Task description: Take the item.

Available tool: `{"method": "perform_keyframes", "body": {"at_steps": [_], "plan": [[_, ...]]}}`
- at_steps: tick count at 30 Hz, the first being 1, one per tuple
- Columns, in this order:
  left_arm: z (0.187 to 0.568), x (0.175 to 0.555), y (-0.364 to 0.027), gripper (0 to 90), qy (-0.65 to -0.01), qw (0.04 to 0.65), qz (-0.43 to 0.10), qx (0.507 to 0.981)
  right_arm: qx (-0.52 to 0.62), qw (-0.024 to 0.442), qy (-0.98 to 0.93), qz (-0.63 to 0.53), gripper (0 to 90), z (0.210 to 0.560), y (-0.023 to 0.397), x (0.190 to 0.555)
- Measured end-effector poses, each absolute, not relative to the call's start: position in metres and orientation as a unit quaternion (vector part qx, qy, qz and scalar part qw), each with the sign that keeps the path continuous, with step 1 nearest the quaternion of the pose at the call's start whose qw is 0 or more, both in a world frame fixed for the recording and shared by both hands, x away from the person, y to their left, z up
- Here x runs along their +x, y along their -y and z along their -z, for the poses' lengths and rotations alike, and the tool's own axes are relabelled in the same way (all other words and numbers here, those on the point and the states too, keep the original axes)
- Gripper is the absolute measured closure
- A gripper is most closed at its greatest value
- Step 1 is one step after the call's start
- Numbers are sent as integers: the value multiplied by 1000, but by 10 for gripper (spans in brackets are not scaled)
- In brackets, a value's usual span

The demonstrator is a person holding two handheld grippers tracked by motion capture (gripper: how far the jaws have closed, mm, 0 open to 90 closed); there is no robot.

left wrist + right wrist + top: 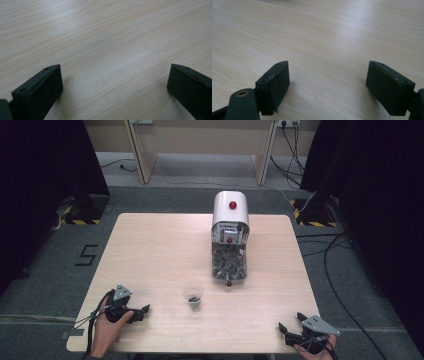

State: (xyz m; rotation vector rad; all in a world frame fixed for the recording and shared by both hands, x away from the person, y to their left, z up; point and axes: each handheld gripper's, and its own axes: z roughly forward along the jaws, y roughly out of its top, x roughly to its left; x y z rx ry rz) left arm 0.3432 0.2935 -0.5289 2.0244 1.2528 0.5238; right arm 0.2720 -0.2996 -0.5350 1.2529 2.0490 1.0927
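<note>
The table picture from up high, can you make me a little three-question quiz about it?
1. True or false: the left tongs are holding the clear cup.
2. What stands behind the cup: A) the white dispenser, B) a bowl, C) a book?
3. Fill in: both tongs rest near the table's ____ edge, on the person's side.

Key: 1 false, since both the left and the right tongs are open and holding nothing; 2 A; 3 near.

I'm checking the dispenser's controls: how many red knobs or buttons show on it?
3. One sits on the white top of the dispenser, one on its grey middle panel, one at the base of its clear bin. Others may be hidden behind.
</note>
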Motion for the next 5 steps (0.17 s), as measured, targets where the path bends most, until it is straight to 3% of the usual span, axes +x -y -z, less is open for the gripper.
{"method": "perform_keyframes", "body": {"at_steps": [5], "plan": [[529,343,-294,0,-482,345,-202,780,459,250,-751,-402,198,535,300,272]]}}
